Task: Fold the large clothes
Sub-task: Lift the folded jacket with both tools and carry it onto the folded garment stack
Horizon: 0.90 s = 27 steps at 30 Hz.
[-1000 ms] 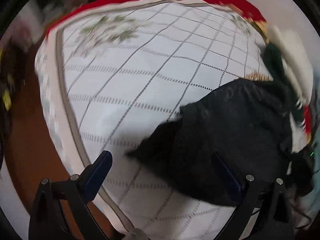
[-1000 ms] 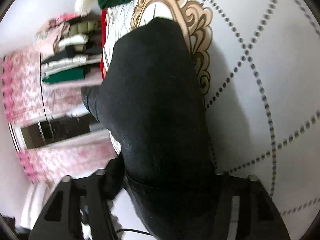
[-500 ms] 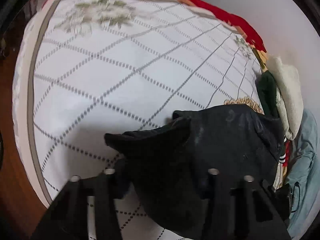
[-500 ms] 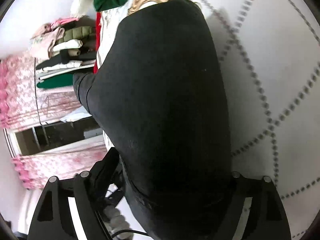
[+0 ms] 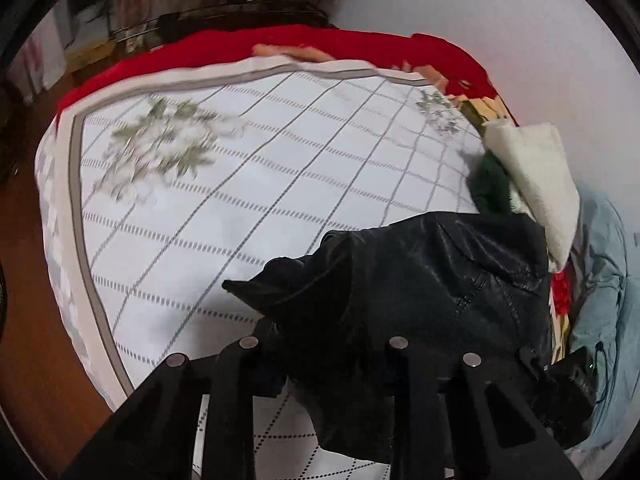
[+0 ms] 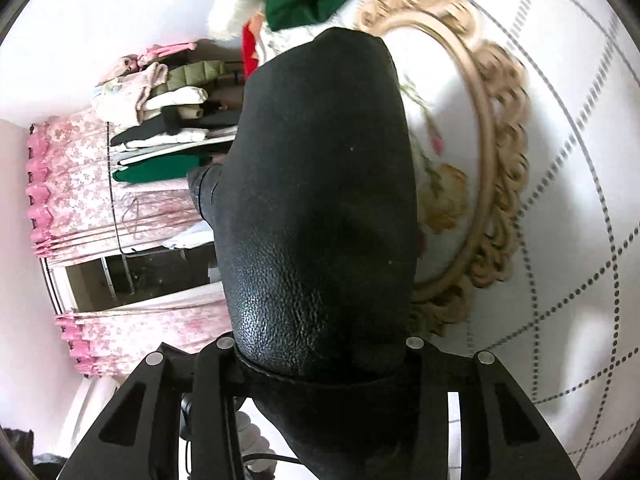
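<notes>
A black leather garment lies on the bed's right side, its near edge lifted off the white quilt. My left gripper is at that raised edge, jaws closing, with bunched leather between them that hides the fingertips. In the right wrist view the same garment stretches away from my right gripper. Its jaws are closing too, and a wide fold of leather fills the gap between them.
A cream garment and a green one lie by the wall, with a light blue one beside them. A red blanket edges the far side. Wooden floor lies left of the bed. Shelves of folded clothes and pink curtains stand beyond.
My left gripper went from wide open beside the garment to closed around its edge and has risen with it. The right gripper opened briefly, closed again on the leather and lifted.
</notes>
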### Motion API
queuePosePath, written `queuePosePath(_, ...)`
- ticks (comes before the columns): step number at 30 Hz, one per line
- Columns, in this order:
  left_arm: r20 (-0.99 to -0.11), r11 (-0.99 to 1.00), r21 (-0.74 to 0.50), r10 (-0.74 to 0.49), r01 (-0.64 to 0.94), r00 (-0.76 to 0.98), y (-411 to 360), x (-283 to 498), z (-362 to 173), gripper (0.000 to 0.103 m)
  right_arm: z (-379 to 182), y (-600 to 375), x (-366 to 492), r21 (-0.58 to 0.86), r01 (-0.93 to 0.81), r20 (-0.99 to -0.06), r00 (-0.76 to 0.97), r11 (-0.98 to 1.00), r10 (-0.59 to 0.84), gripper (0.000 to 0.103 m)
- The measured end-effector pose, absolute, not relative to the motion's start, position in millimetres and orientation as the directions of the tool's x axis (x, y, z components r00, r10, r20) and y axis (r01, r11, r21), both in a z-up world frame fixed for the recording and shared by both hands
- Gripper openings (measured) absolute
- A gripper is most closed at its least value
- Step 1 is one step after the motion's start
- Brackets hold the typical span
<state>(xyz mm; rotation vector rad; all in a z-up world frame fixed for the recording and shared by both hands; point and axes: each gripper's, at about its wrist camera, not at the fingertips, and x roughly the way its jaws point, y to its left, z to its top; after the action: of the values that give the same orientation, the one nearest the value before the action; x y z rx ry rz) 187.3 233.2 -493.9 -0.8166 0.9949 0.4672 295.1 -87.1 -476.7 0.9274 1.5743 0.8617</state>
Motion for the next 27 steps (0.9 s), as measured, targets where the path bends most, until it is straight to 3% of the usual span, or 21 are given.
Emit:
queuePosePath(7, -0.819, 0.700, -0.455, -0.088, -0.550, 0.566, 264.0, 265.4, -437.4, 0.023, -381.2, -70.1, 350.1, 0.907, 0.096, -0.409, -0.027, 0.409, 0.912, 0.044)
queuePosePath(16, -0.678, 0.780, -0.542, -0.185, -0.314, 0.711, 275.3, 435.9, -336.0, 0.023, -267.5, -77.1, 473.7, 0.938, 0.035, -0.343, 0.216, 0.344, 0.914, 0.044)
queuePosePath(22, -0.621, 0.788, -0.570, -0.225, -0.235, 0.751, 260.6, 549.1, -317.6, 0.023, -250.1, -107.0, 593.3, 0.954, 0.022, -0.295, 0.268, 0.300, 0.917, 0.044)
queuePosePath(27, -0.654, 0.801, -0.557, -0.257, -0.222, 0.712, 232.5, 629.1, -360.7, 0.023, -287.4, -135.3, 694.5, 0.947, 0.086, -0.320, 0.236, 0.308, 0.918, 0.044)
